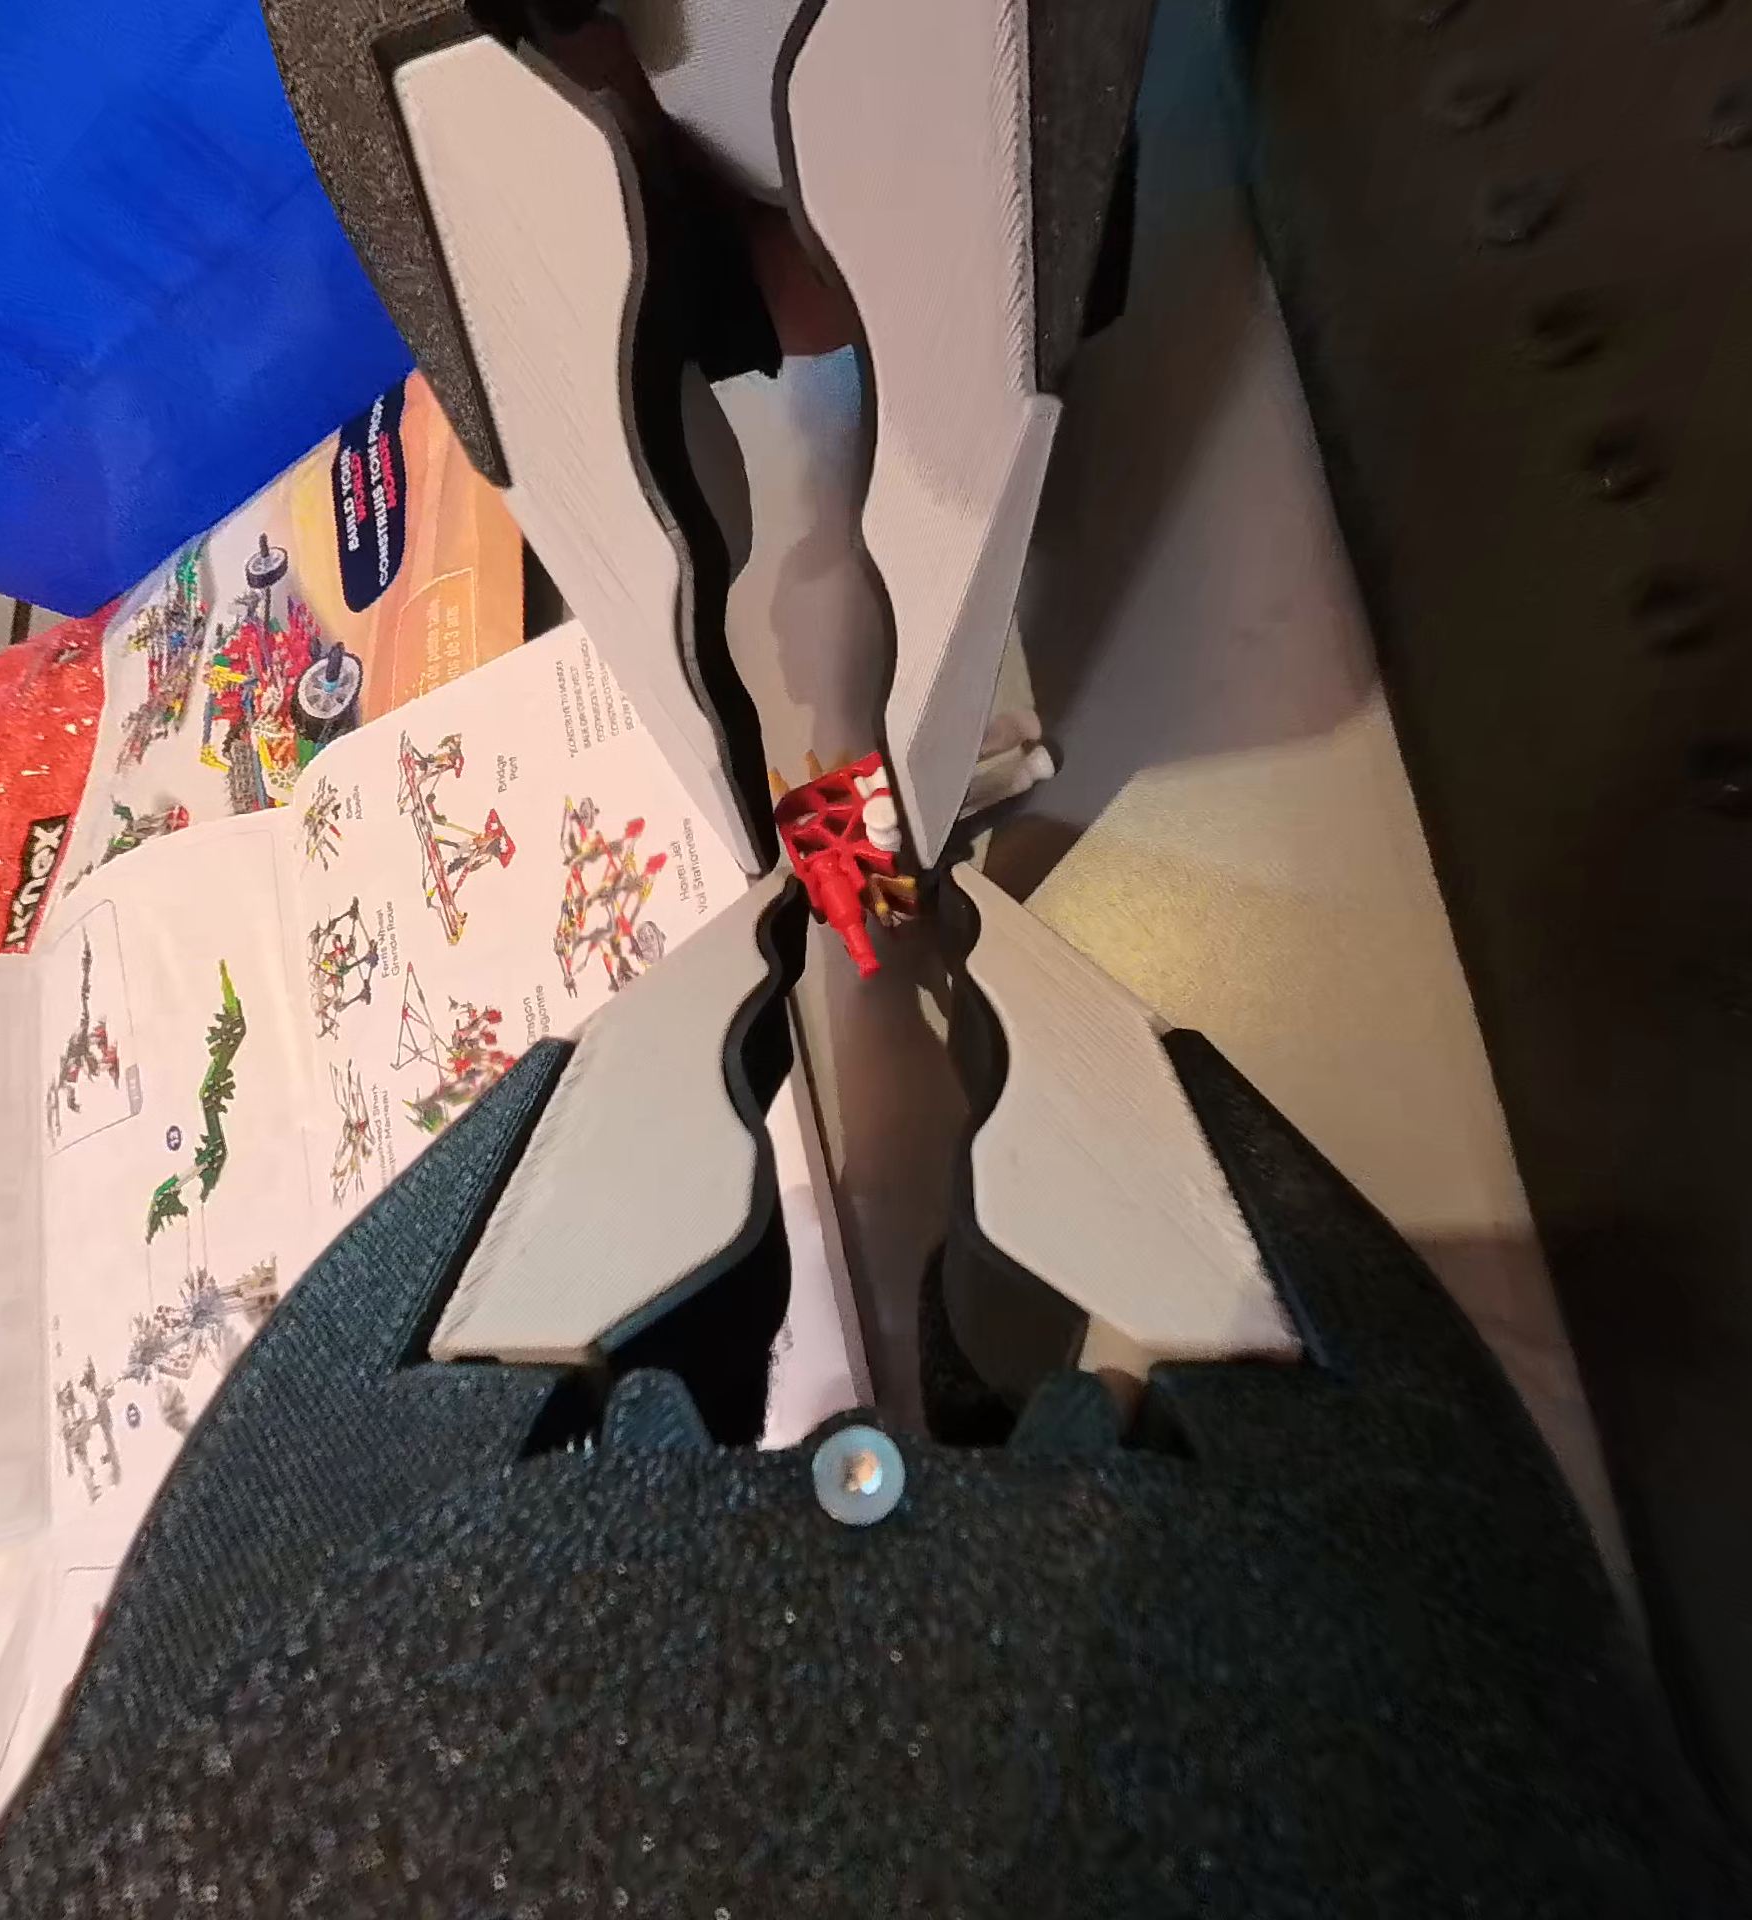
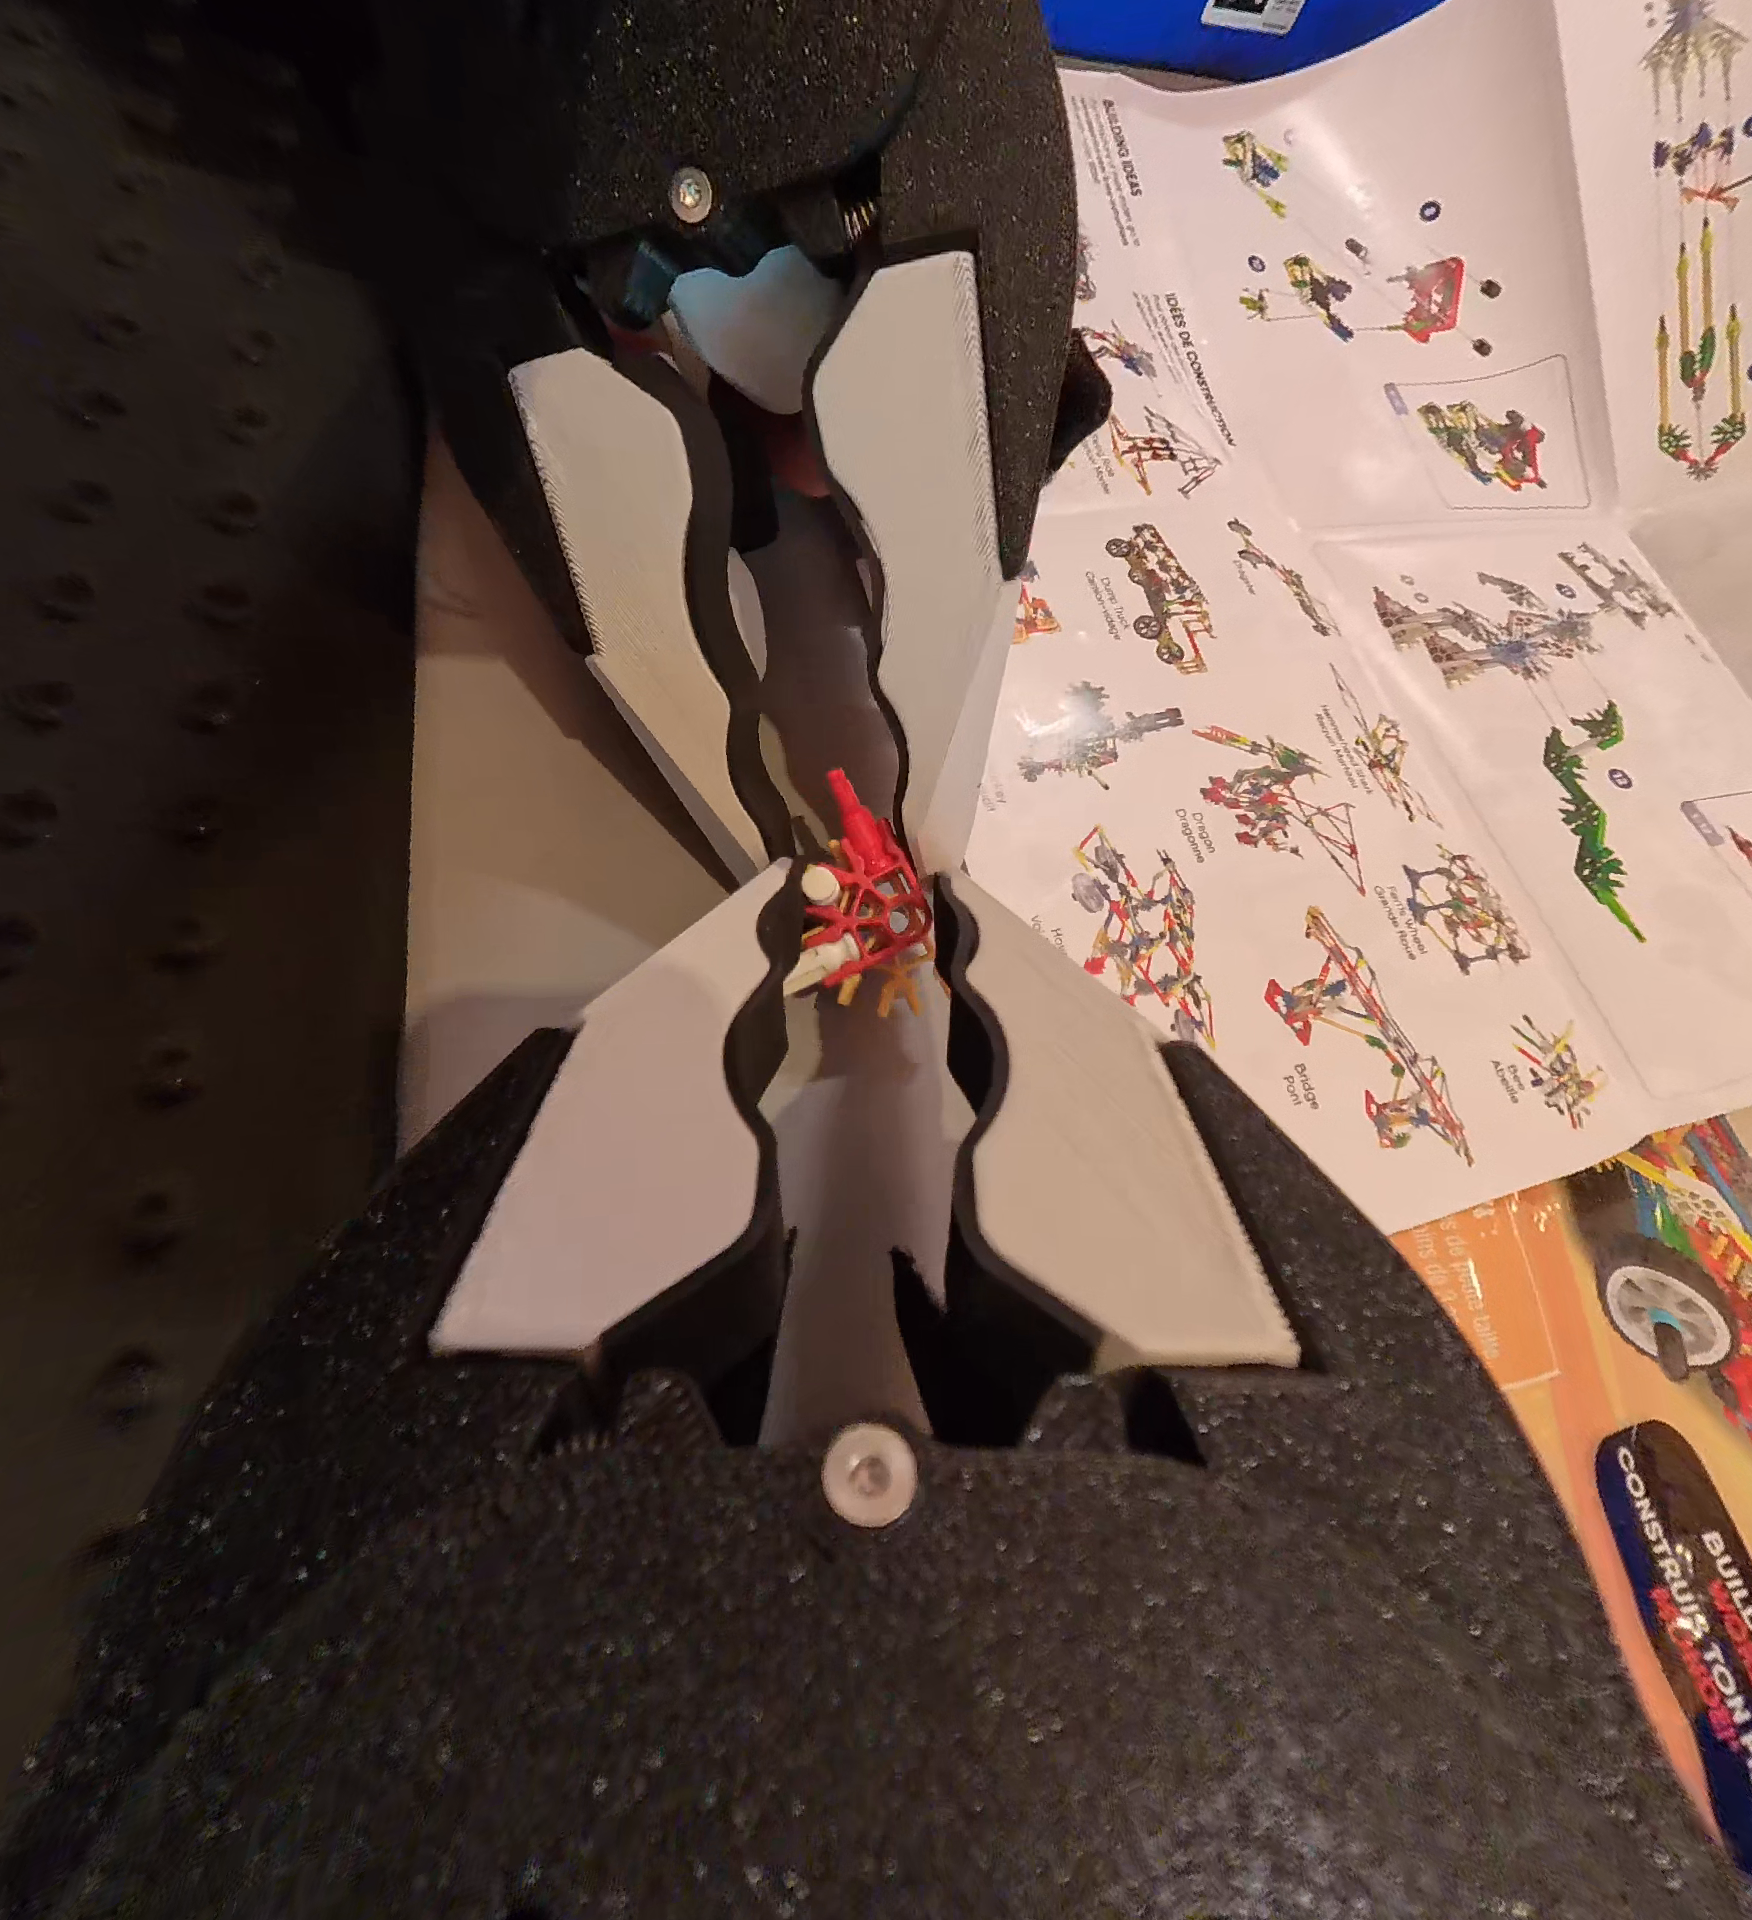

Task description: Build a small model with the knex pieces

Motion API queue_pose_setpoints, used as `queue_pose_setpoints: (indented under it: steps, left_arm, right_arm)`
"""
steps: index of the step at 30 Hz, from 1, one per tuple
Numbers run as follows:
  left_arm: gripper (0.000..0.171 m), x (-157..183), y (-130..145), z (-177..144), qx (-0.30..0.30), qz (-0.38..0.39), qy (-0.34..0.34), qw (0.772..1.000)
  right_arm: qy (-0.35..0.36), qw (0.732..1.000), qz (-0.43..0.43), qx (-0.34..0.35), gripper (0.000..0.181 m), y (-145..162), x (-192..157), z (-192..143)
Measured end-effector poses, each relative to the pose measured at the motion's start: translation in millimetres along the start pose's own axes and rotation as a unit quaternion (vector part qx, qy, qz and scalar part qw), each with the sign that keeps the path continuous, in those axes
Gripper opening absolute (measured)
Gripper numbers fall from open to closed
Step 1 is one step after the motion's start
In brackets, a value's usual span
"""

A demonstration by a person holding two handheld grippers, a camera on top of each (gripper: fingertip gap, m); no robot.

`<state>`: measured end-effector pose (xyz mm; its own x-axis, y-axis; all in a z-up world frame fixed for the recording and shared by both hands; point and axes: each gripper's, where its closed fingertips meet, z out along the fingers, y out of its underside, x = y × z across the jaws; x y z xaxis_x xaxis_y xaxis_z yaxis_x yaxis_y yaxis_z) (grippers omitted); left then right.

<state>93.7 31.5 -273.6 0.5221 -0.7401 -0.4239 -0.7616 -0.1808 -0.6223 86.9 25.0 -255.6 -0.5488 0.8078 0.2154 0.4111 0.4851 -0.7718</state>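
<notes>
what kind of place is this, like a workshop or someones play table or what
Probably a hobby or play table set up for building with a construction toy, not a workshop. An unfolded instruction sheet of model pictures lies beside the toy's orange box, and both grippers meet at a small red connector assembly.

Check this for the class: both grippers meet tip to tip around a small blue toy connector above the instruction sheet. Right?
Not quite. The connector is red, not blue, as the left wrist view shows. The left gripper and right gripper do meet around it, with the instruction sheet beside them.
</notes>
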Motion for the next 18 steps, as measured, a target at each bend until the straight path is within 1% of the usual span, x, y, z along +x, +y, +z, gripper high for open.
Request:
queue_pose_setpoints:
  steps: [1,3,5,10,14,18]
  left_arm:
    - [0.021,-0.2,-0.7,0.4,0.002,-0.003,0.001,1.000]
    - [0.021,-0.7,0.7,1.2,0.000,-0.010,0.006,1.000]
    - [0.021,-0.7,1.0,1.4,0.001,-0.012,0.007,1.000]
    - [0.020,-1.0,0.3,2.6,-0.004,-0.021,0.012,1.000]
    - [0.020,-1.1,-0.4,3.6,-0.014,-0.034,0.014,0.999]
    - [0.020,-2.8,-0.3,5.0,-0.025,-0.048,0.016,0.998]
  right_arm:
    - [0.004,1.000,0.000,-0.003,0.025,0.6,1.3,-1.5]
    - [0.017,1.000,0.005,-0.011,0.033,3.7,5.0,-5.6]
    - [0.018,1.000,0.011,-0.007,0.032,4.2,2.8,-7.4]
    - [0.042,0.999,-0.003,-0.026,0.024,7.2,1.3,-2.3]
    - [0.053,0.998,0.011,-0.020,0.025,7.8,3.0,-4.1]
    - [0.066,0.997,0.035,-0.010,0.029,4.4,5.3,-8.7]
